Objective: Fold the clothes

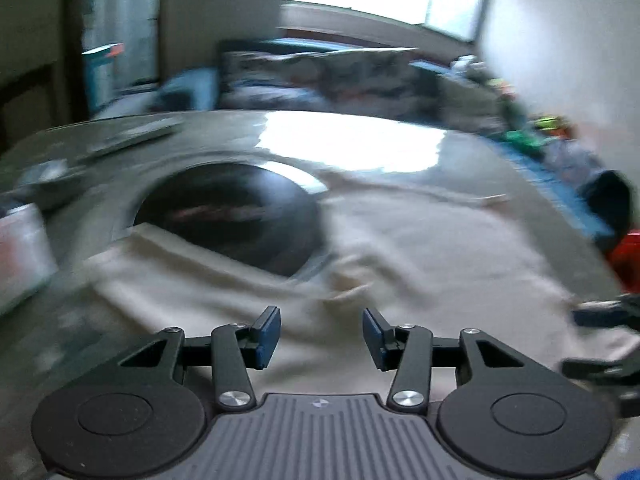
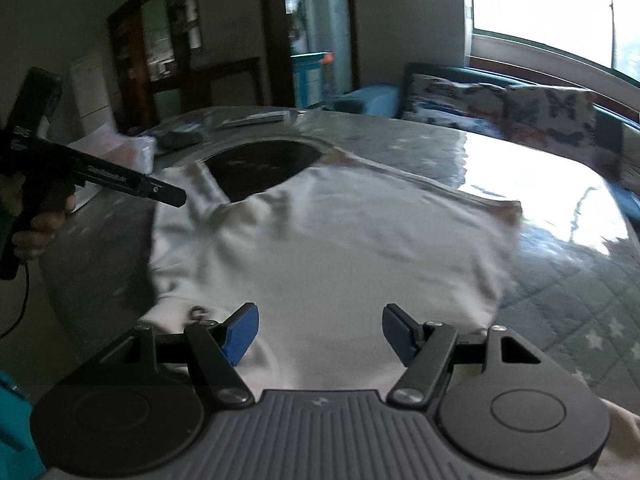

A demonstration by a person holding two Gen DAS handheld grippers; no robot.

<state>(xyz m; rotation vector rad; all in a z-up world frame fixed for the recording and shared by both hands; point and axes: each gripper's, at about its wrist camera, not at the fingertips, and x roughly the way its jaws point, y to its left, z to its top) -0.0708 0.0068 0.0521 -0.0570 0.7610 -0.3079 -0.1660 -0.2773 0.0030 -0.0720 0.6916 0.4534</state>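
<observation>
White garment spread on tabletop; both claws released.

A white garment (image 2: 320,240) is seen lying mostly flat on the grey star-patterned tabletop (image 2: 560,300), its far edge overlapping a dark round inset (image 2: 260,164). The left claw (image 1: 321,338) is held over the cloth with blue pads apart, nothing between them. The right claw (image 2: 320,334) is likewise spread wide above the near edge, gripping nothing. The left view is motion-blurred. A patterned sofa (image 2: 500,108) is visible beyond.

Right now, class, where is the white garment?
The white garment lies spread on the grey table, ahead of both open grippers, its far edge covering part of the dark round plate.
</observation>
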